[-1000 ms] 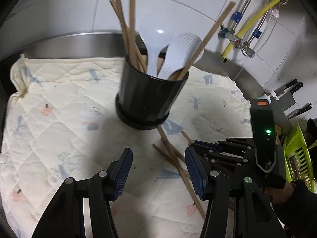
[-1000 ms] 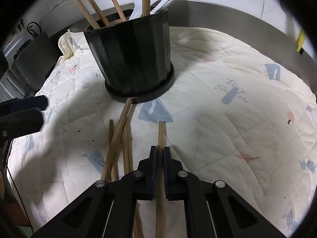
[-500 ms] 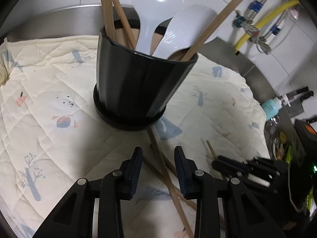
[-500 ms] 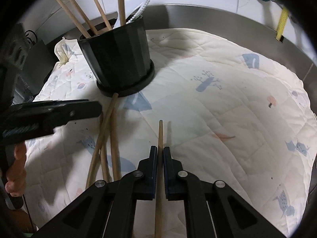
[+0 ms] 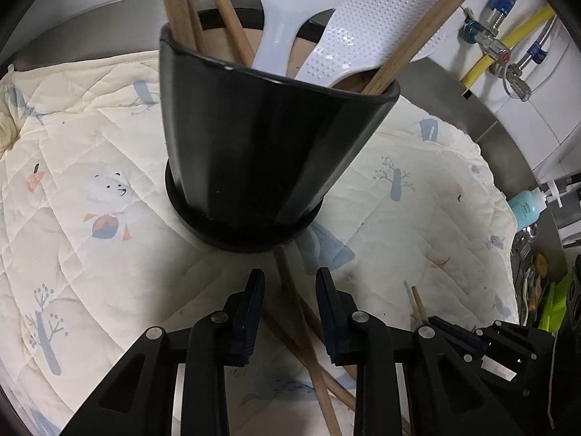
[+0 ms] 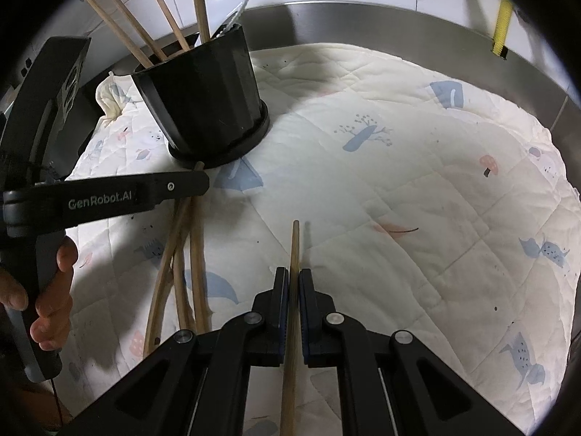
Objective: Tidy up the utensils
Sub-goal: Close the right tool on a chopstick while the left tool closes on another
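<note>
Black ribbed holder (image 5: 261, 152), tapered and round-footed, standing on a quilted cream cloth (image 5: 90, 254) over a steel desk (image 6: 399, 21). Inside: wooden chopsticks (image 5: 181, 11), one smooth white scoop (image 5: 276, 29), one dimpled white paddle (image 5: 366, 25). More loose chopsticks (image 6: 189, 254) lying crossed on the cloth at the holder's foot. Left gripper (image 5: 287, 290) just been closing, jaws straddling one loose stick (image 5: 297, 319), pads not yet pressing. Right gripper (image 6: 294, 290) clenched on a single chopstick (image 6: 293, 254), well apart from the holder. Open cloth to the right.
</note>
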Demonstrator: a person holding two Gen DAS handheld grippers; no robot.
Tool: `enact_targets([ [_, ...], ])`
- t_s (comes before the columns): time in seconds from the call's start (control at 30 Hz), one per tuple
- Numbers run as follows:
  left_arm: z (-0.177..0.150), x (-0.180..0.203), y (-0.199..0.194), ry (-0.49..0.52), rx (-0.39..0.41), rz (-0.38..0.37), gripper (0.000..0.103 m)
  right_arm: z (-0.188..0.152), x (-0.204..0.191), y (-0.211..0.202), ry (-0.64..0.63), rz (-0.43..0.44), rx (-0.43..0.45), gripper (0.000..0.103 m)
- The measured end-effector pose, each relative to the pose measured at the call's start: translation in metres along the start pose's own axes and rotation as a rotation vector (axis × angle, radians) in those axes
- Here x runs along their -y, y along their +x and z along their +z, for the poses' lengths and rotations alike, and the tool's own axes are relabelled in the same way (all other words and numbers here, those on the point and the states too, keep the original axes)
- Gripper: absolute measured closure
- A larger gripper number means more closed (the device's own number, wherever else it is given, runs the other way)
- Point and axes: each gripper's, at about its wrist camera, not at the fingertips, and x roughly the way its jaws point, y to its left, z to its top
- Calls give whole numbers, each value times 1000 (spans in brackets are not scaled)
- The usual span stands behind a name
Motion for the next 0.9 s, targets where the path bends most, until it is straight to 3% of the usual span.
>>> enact_targets([
  [0.07, 1, 1, 3, 3, -6, 3, 75, 0, 1, 1, 6, 4, -4, 95],
  [0.23, 3, 6, 9, 37, -12, 3, 90, -1, 4, 3, 5, 21, -17, 95],
  [0.53, 0, 5, 4, 61, 22, -16, 92, 1, 6, 4, 11, 31, -18, 95],
  [0.9, -2, 1, -47, 78, 101, -75, 93, 0, 5, -17, 3, 31, 42, 95],
])
